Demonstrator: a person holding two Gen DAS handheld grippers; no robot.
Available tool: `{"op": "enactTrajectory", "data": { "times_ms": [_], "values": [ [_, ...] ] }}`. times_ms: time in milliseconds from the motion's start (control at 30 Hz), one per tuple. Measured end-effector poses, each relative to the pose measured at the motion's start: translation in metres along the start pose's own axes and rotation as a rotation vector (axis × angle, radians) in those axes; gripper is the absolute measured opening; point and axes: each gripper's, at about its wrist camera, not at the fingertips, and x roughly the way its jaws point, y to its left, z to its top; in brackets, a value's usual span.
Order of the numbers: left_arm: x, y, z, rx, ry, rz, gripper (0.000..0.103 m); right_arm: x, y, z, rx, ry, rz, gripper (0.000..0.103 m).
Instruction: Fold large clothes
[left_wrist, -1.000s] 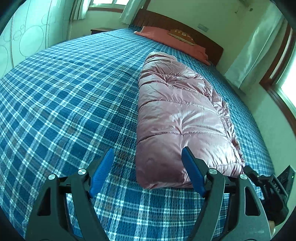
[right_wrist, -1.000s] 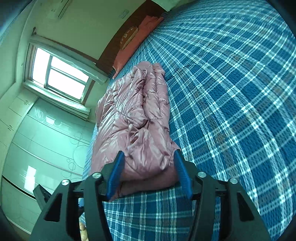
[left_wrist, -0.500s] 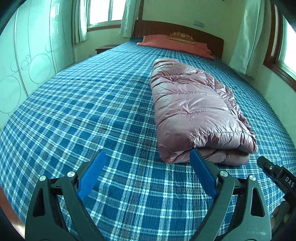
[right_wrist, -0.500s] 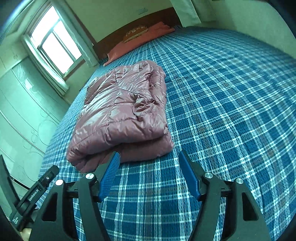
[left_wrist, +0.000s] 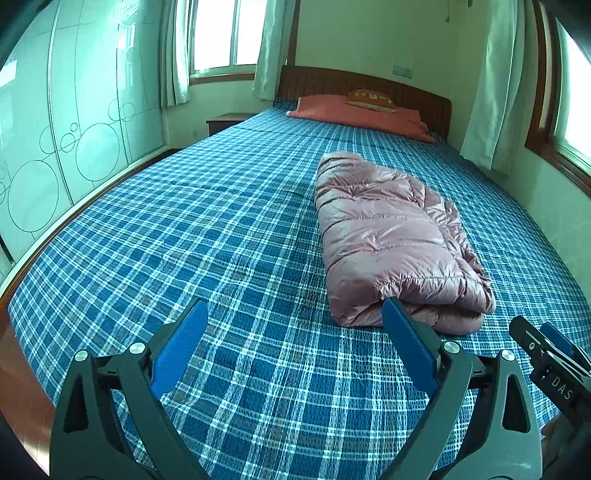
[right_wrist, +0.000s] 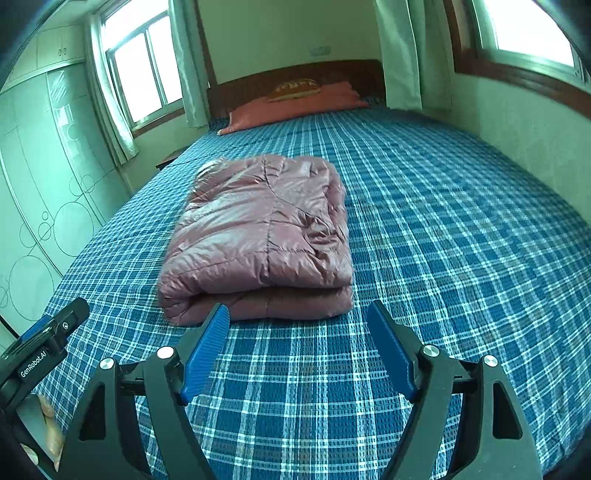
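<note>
**Folded jacket lies lengthwise on the bed, both grippers open and clear of it**

The jacket (left_wrist: 391, 240) (right_wrist: 262, 236), a pink quilted puffer, lies folded into a thick oblong bundle on the plaid bedspread (left_wrist: 221, 229) (right_wrist: 443, 240). Its long axis runs along the bed, from the foot toward the headboard (left_wrist: 365, 83). The near end is a rounded fold showing stacked layers; the far end points at the red pillow (left_wrist: 354, 114) (right_wrist: 295, 103). In the left wrist view the looser, rumpled edges sit along the bundle's right side.

The left gripper (left_wrist: 295, 347) hangs over the bedspread short of the jacket's near end, jaws spread wide, holding nothing. The right gripper (right_wrist: 297, 347) does the same, jaws wide apart and empty, just before the fold. Each gripper shows at the edge of the other's view.

A wardrobe (left_wrist: 55, 140) with circle patterns stands to the left, and curtained windows (left_wrist: 221, 33) (right_wrist: 140, 77) flank the headboard.
</note>
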Motion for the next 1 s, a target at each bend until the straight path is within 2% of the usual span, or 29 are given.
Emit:
{"op": "enactTrajectory", "data": {
  "times_ms": [467,1000],
  "values": [
    [-0.035,-0.012,0.006,0.022,-0.057,-0.004,0.096,-0.031,0.018,0.006,-0.073,-0.097,-0.032,0.076],
    [-0.035,-0.016,0.003,0.026,-0.051,-0.008,0.096,-0.033,0.023,0.004,-0.089,-0.105,-0.034,0.077]
  ]
}}
